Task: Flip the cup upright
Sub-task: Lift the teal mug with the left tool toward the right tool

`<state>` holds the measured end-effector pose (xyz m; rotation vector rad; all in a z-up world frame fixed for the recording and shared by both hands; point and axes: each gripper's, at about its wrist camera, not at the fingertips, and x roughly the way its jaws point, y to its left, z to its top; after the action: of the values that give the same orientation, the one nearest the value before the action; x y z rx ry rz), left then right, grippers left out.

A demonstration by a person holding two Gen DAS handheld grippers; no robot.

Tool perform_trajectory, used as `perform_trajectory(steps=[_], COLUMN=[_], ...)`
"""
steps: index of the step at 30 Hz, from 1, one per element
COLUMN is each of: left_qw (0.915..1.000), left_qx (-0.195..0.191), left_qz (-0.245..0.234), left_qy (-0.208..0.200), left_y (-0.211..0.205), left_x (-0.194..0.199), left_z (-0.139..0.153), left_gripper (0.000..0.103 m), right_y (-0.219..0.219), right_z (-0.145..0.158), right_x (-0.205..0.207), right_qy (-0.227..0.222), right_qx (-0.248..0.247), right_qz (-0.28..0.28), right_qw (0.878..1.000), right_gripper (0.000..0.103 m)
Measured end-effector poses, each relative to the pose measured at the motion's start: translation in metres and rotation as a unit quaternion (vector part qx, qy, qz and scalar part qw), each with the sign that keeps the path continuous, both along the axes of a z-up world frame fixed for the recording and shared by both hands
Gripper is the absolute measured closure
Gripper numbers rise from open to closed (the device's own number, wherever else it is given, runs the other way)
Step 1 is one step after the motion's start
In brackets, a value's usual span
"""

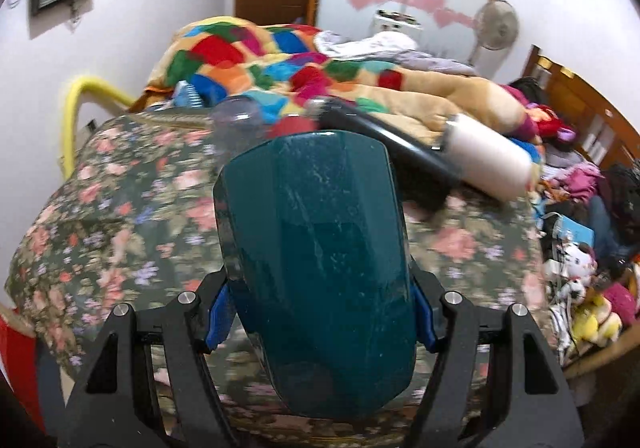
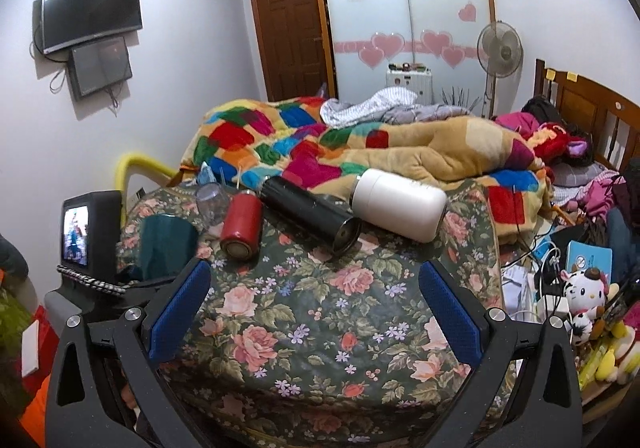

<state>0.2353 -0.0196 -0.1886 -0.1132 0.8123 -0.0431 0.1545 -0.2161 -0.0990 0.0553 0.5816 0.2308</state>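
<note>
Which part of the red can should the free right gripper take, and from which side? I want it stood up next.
Probably the middle of the red can's round body, jaws across its width, coming from the near side. It lies on the floral cloth with one end toward the camera; the black flask lies close on its right, so keep left.

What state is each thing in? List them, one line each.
teal cup: gripped by the left tool, off the floral cover
right tool: open, empty
red can: lying on its side
black flask: lying on its side
white bottle: lying on its side
</note>
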Motion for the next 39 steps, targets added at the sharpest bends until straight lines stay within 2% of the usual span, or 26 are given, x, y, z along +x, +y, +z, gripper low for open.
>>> perform_trajectory(steps=[7,14,17,22,27,35,36,38,39], left_qw=[0.9975,0.9921,0.9913,0.9914,0.9906,0.9890,0.9888,0.9872,0.9867], left_qx=[-0.019,0.013,0.029,0.027,0.030,0.047,0.048,0.055,0.059], left_qz=[-0.064,-0.103,-0.102,-0.091,-0.085,-0.097,-0.099,-0.106,-0.110], left_qy=[0.024,0.070,0.077,0.090,0.103,0.101,0.102,0.105,0.104], left_y=[-0.051,-0.092,-0.097,-0.093,-0.091,-0.095,-0.094,-0.095,-0.096], left_x=[0.008,0.020,0.023,0.025,0.028,0.029,0.029,0.027,0.025], left_z=[-0.016,-0.057,-0.068,-0.079,-0.086,-0.087,-0.087,-0.086,-0.084], left_gripper=[0.033,0.033,0.033,0.033,0.033,0.032,0.031,0.022,0.022], right_y=[-0.013,-0.031,-0.035,-0.035,-0.034,-0.032,-0.032,-0.031,-0.031], right_z=[0.002,-0.003,-0.007,-0.012,-0.015,-0.014,-0.014,-0.013,-0.013], right_x=[-0.009,-0.006,-0.003,-0.004,-0.004,-0.005,-0.005,-0.005,-0.006], right_qy=[-0.008,0.003,0.013,0.021,0.027,0.027,0.027,0.027,0.026], right_qx=[-0.001,0.000,0.006,0.003,0.000,-0.001,-0.001,-0.002,-0.003], right_qz=[-0.006,-0.019,-0.024,-0.026,-0.023,-0.020,-0.020,-0.019,-0.020], right_qw=[1.000,1.000,1.000,0.999,0.999,0.999,0.999,0.999,0.999], right_gripper=[0.000,0.000,0.000,0.000,0.000,0.000,0.000,0.000,0.000])
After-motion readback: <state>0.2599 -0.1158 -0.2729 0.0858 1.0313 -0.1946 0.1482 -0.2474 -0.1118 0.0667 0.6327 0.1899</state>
